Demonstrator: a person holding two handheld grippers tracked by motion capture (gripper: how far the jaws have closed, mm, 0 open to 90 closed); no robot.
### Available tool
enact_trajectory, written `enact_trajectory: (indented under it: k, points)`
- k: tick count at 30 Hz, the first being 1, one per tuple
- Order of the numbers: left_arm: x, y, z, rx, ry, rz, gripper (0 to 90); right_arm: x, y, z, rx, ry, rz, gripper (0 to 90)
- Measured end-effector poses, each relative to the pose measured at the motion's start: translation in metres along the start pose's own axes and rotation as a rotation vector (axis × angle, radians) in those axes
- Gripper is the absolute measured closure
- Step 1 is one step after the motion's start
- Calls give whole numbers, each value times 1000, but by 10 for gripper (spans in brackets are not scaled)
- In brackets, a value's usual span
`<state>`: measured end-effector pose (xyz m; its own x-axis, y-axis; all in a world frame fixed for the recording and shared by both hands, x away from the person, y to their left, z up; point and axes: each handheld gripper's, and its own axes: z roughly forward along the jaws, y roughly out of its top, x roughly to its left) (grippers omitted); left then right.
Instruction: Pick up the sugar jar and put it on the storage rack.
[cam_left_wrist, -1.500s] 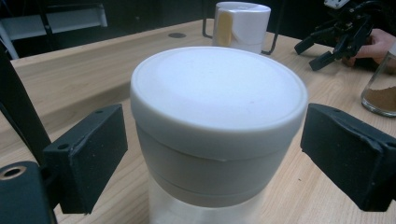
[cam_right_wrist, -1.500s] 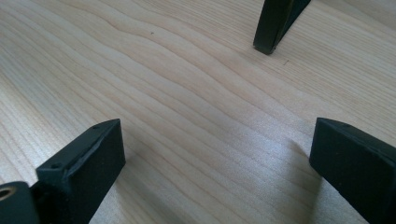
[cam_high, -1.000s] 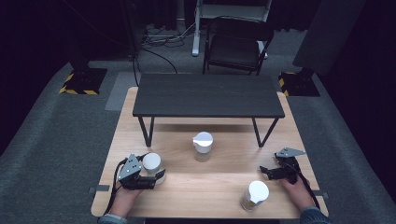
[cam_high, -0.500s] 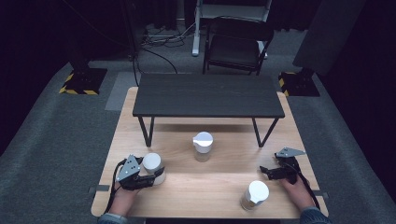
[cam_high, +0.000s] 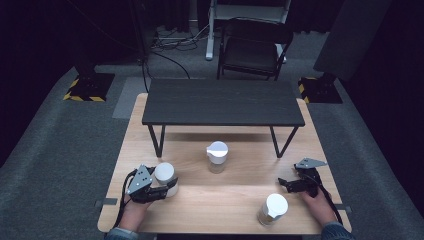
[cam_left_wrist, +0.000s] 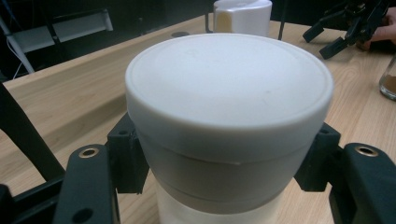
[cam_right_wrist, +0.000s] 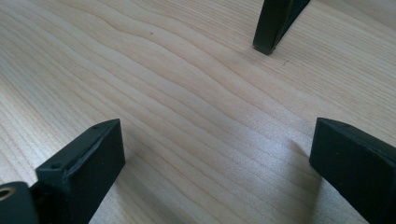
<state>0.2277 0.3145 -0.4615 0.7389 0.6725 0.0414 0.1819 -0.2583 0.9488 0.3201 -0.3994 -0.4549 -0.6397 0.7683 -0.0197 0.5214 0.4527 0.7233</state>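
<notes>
Now the left gripper has just clamped its jaws round the white-lidded jar, standing upright near the wooden table's left front corner. Centre stage, a second jar sits by the black shelf. A third jar stands just beside the right gripper, its jaws spread wide, holding nothing.

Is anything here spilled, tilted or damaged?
Nothing stands out. The three white-lidded jars stand upright on the light wooden table; the left gripper is closed on one. No spill is visible.

No legible text or labels
</notes>
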Motion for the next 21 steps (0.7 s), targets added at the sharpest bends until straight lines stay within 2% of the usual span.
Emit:
enact_trajectory:
  k: [6, 11, 21]
  points:
    - [3, 5, 3, -13, -11, -29, 343, 0, 0, 0, 0, 0, 0, 31]
    - [4, 12, 5, -30, -13, -33, 343, 0, 0, 0, 1, -3, 2, 28]
    - [12, 26, 12, -25, -25, -36, 343, 1, 1, 0, 2, -8, 7, 24]
